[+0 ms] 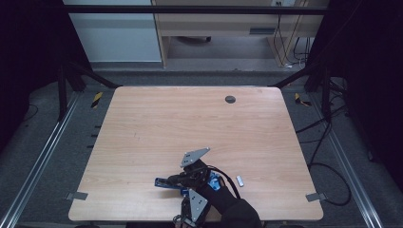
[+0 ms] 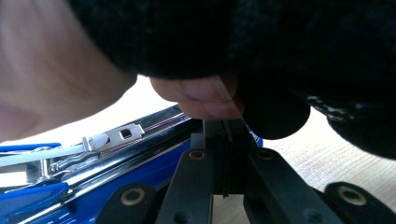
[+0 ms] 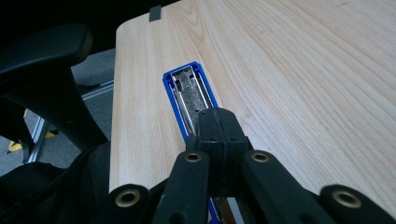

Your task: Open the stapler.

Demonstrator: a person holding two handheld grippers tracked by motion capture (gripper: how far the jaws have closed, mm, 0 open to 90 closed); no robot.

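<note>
My right gripper (image 3: 219, 122) and left gripper (image 2: 224, 133) both have their jaws pressed together over the opened blue stapler (image 3: 187, 91) (its metal channel exposed) on the table (image 1: 190, 118).

You had the blue stapler (image 1: 167, 182) lying near the table's near edge, opened out flat. Its metal staple channel (image 3: 189, 95) faced up inside the blue body, and its spring-loaded pusher (image 2: 100, 140) showed along the rail.

Lab rig, framed table (image 1: 142, 118), floor cables (image 1: 328, 142)
</note>
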